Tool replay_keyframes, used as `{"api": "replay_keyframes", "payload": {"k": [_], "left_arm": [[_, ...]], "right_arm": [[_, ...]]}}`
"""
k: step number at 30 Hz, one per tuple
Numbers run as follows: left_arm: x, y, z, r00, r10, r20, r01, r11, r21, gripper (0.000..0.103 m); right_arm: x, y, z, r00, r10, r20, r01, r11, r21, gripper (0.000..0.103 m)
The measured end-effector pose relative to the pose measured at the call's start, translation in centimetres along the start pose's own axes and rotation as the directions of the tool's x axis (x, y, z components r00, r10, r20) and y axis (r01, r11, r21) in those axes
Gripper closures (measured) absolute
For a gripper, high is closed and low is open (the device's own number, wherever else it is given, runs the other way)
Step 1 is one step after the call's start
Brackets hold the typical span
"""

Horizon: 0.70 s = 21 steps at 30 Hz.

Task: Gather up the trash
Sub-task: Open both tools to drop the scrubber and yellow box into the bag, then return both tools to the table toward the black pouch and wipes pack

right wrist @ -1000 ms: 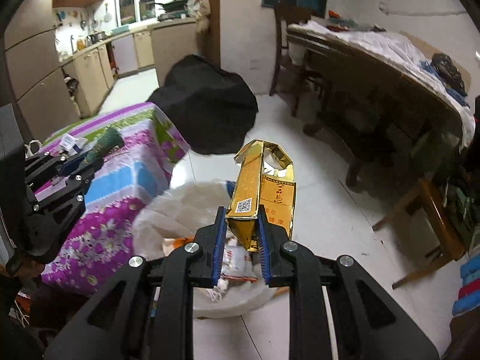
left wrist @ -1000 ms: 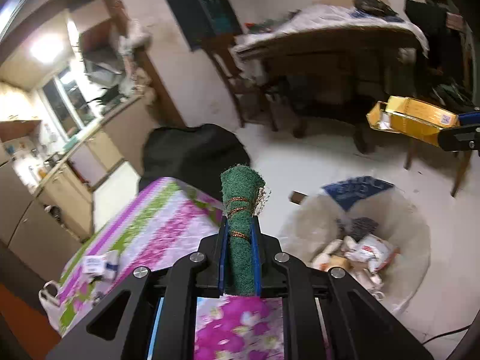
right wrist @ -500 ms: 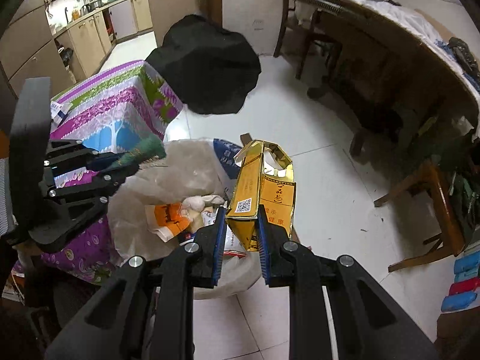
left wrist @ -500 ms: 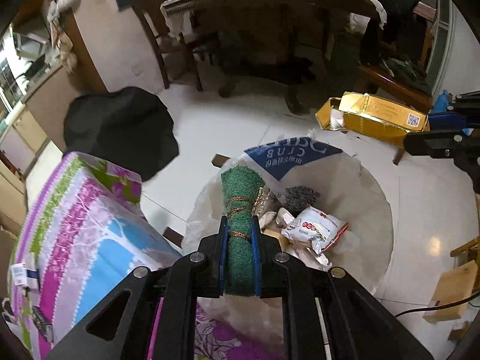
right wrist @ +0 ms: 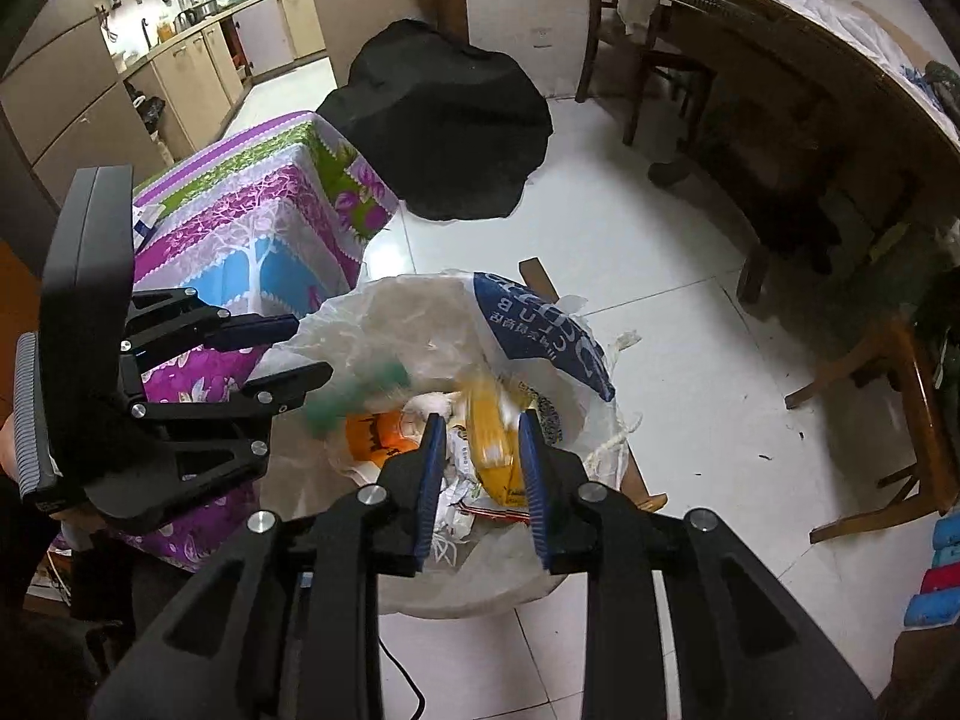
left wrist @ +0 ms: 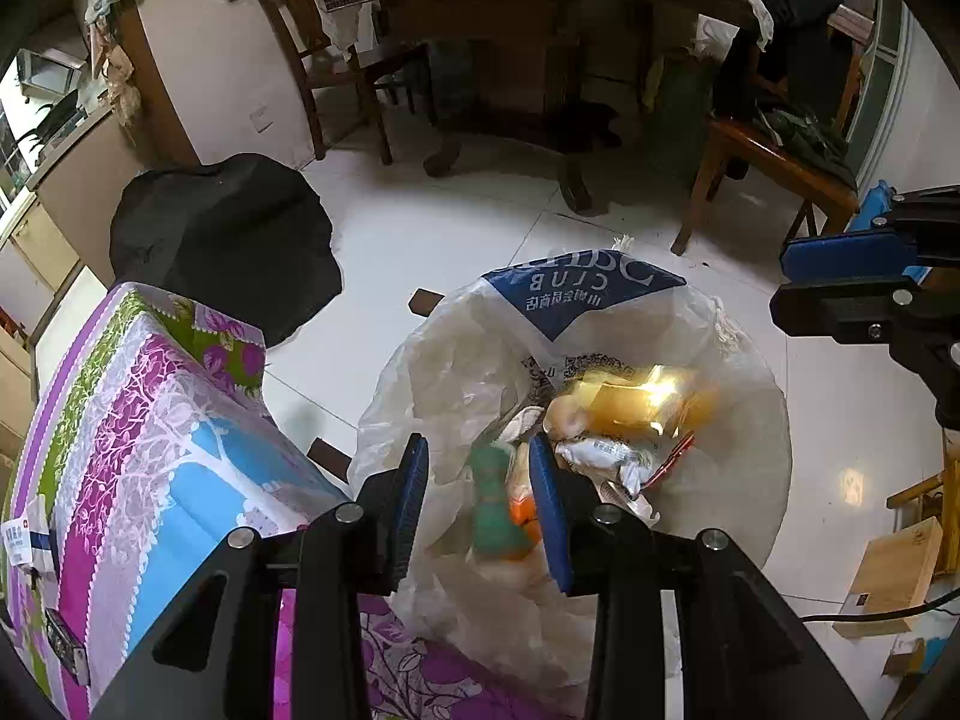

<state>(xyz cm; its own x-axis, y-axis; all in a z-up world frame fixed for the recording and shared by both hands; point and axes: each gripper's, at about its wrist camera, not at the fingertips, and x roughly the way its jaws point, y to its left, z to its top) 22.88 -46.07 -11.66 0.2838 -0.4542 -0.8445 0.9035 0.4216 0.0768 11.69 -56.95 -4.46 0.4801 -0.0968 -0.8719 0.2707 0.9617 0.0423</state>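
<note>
Left wrist view looks straight down into the wide white plastic trash bag [left wrist: 456, 384] with a blue printed panel, its mouth open on the white tiled floor [left wrist: 420, 240]. Between the spread fingers of my left gripper [left wrist: 480, 480] a blurred green rolled scrubbing pad [left wrist: 495, 510] is in the bag's mouth, touching neither pad. Deeper in lies a blurred gold cardboard carton [left wrist: 636, 402] among crumpled white wrappers [left wrist: 600, 456]. From the right wrist view, my right gripper [right wrist: 480, 456] is also spread wide over the bag [right wrist: 540, 324], and the gold carton [right wrist: 489, 438] sits loose between its blue pads, gripped by neither. The green pad [right wrist: 354, 396] shows as a smear near an orange packet [right wrist: 375, 435]. Just beside the bag stands a table under a purple, blue and green flowered cloth [right wrist: 264, 228]; beyond it a black cloth heap [right wrist: 444, 114] lies on the floor.
</note>
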Motion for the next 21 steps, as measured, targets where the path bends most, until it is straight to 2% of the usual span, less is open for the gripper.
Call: {"api": "replay_keyframes", "payload": {"k": [8,17,21], "left_arm": [[-0.9,0.8,-0.6,1.000,0.018,0.014,-0.018,0.999,-0.027,0.067],[-2.7,2.0,-2.2,0.996,0.085,0.030,-0.083,0.995,-0.061,0.067],[-4.0,3.2,-3.5,0.989,0.139,0.041,-0.135,0.987,-0.083,0.067]], "right_arm": [[-0.3,0.6,0.3,1.000,-0.006,0.006,0.006,1.000,-0.001,0.079],[-0.5,2.2,0.6,1.000,-0.002,0.010,0.002,1.000,-0.020,0.079],[-0.5,3.3,0.8,1.000,0.007,0.017,-0.006,0.999,-0.035,0.079]]}}
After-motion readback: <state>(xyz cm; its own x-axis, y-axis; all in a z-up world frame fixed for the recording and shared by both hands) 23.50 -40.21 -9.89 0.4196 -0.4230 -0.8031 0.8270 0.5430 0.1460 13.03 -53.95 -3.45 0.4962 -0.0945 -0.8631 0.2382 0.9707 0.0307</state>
